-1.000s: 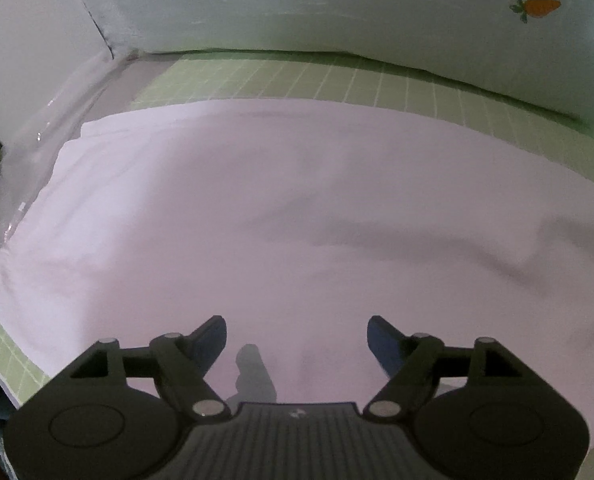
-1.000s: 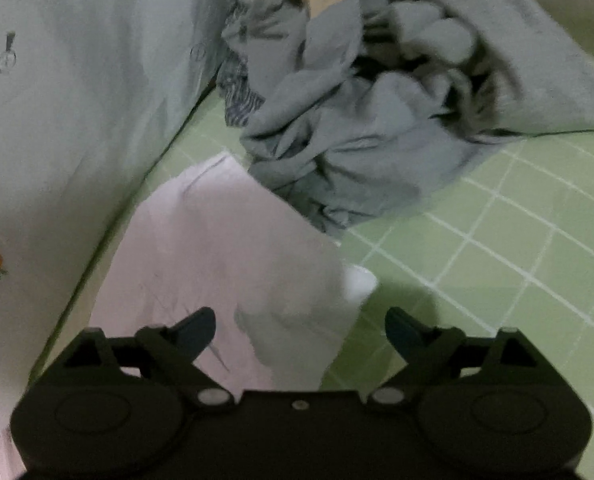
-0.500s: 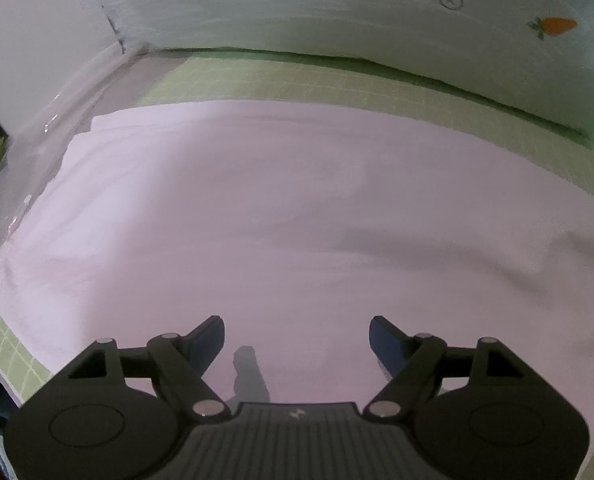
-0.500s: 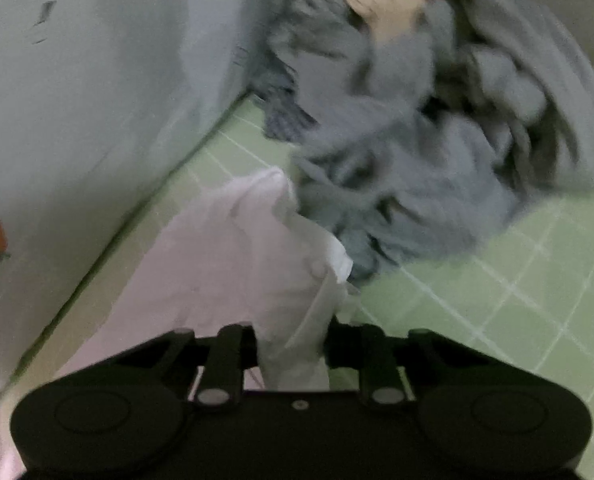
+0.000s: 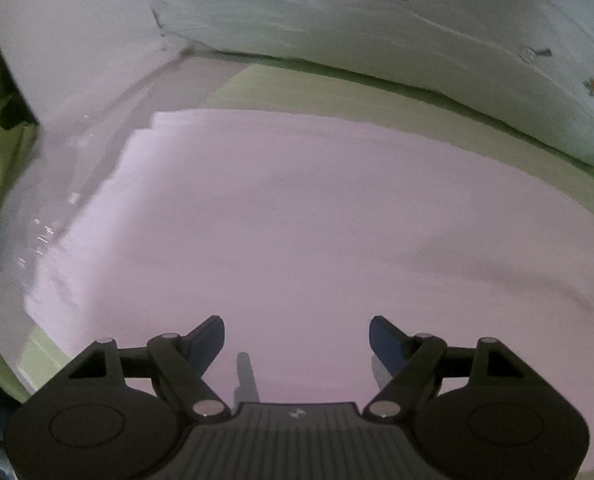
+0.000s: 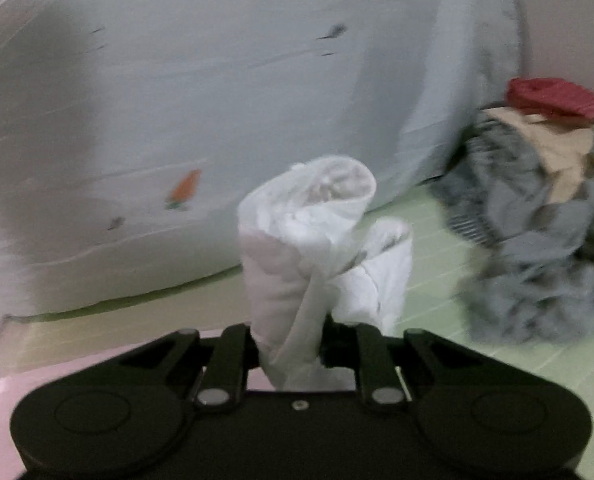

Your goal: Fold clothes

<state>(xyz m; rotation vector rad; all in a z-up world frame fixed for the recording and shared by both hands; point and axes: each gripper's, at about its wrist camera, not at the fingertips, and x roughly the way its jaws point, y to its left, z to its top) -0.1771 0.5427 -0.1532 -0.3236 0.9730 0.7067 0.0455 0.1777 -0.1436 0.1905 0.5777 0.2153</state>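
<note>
A pale pink garment [image 5: 297, 220] lies spread flat over the green checked mat [image 5: 337, 92] and fills most of the left wrist view. My left gripper [image 5: 297, 340] hovers over its near part, open, with nothing between its blue pads [image 5: 207, 338]. In the right wrist view my right gripper [image 6: 293, 340] is shut on a bunched end of the pale garment [image 6: 309, 240], which stands up in a rolled fold above the jaws, lifted off the mat [image 6: 437, 248].
A white padded wall with a small carrot print [image 6: 185, 190] runs along the far side of the mat. A heap of grey, beige and red clothes [image 6: 545, 216] sits at the right. A white panel [image 5: 77, 40] closes the left corner.
My right gripper closed on the garment's end, lifted it and swung left, so the clothes heap now sits at the right. My left gripper slid across the flat garment and stayed open.
</note>
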